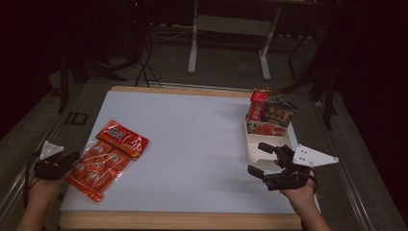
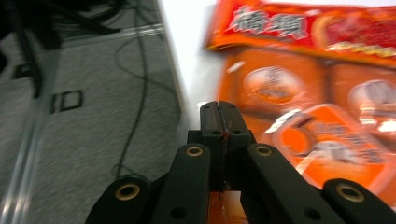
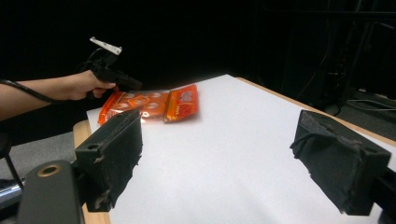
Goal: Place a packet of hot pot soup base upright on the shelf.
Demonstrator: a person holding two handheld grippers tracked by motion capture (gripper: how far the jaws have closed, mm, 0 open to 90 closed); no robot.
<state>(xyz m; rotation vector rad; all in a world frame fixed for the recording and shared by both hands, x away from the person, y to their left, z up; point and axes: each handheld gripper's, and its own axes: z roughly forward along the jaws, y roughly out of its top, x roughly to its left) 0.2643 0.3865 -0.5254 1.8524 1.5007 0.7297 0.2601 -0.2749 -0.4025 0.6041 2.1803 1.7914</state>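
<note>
Fingers [image 2: 219,116] shut beside orange packet [image 1: 107,158]

Orange snack bag [image 1: 107,159], flat, table's left

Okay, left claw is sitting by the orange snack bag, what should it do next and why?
Probably open first: the left claw has its jaws shut with nothing between them, at the left edge of the orange snack bag. It likely needs to spread them before closing on that edge.
</note>
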